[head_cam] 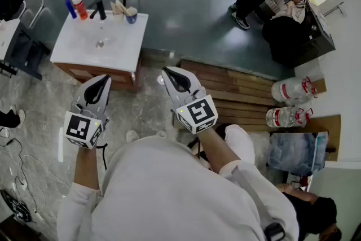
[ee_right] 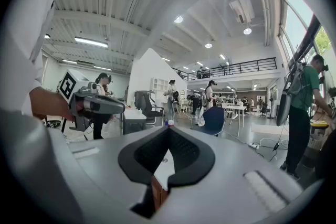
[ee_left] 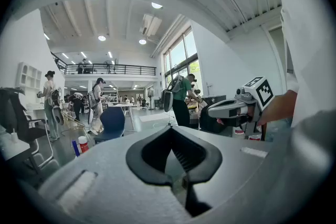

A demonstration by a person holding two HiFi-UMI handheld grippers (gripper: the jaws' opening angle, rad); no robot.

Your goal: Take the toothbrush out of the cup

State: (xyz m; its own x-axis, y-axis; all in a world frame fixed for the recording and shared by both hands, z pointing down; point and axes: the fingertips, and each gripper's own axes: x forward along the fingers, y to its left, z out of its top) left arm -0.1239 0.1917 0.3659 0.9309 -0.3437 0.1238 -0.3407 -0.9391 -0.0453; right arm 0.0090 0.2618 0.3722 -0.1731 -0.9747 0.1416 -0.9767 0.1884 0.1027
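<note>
The left claw (head_cam: 106, 79) and right claw (head_cam: 166, 71) are closed, holding nothing. The cup (head_cam: 131, 17) with the toothbrush (head_cam: 119, 7) stands well ahead on the bench (head_cam: 79, 45), about midway between them.

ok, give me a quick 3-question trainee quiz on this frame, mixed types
1. True or false: the left gripper is shut with nothing between its jaws.
2. Where does the cup stand? A) on the blue chair; B) on the white sink top, at its far corner toward the picture's right in the head view; C) on the wooden planks.
3. Short answer: has the right gripper reached the sink top?

Key: 1 true. 2 B. 3 No: it is shut, empty and held short of it.
</note>
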